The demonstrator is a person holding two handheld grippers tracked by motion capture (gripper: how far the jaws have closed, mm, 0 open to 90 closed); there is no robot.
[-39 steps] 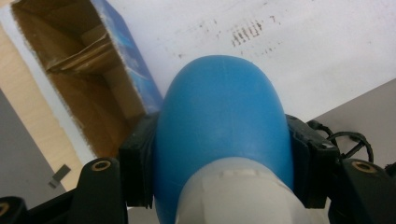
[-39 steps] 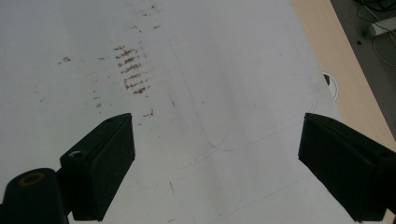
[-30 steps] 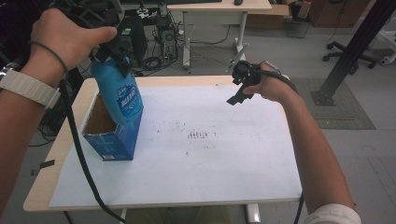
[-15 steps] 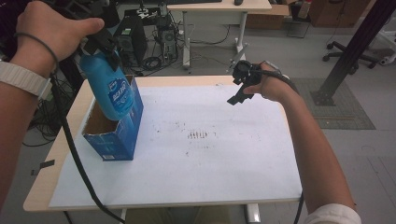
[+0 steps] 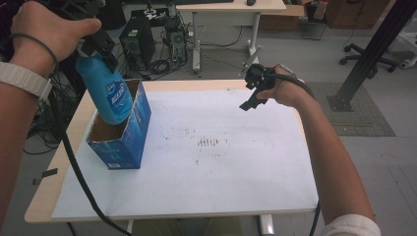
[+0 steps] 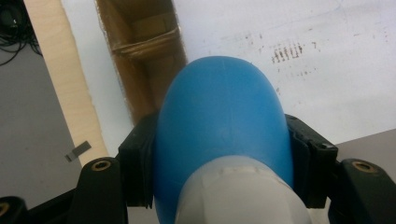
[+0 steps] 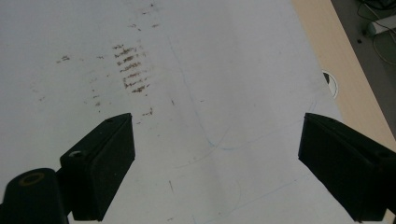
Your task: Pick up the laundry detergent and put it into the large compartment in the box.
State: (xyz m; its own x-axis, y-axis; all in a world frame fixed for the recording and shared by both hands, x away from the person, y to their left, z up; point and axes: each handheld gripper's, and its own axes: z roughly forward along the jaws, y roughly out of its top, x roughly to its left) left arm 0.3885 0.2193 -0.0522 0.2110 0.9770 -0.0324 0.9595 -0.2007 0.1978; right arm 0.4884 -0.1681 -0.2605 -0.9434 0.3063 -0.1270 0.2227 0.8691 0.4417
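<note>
The left claw [image 6: 219,172] is clamped on the shoulder of a blue bottle [image 5: 104,91] and has lifted it higher than half a second ago; its base now barely dips into the open blue carton [image 5: 123,142]. By my reading it is coming out, and the carton's brown inside looks bare. The right claw [image 7: 217,163] hangs wide open over the bench [image 5: 221,167].

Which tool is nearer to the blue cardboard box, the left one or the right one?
The left. The left tool holds the blue bottle just above the open box, over its opening. The right tool hangs open over the white mat, far across the table from the box.
</note>
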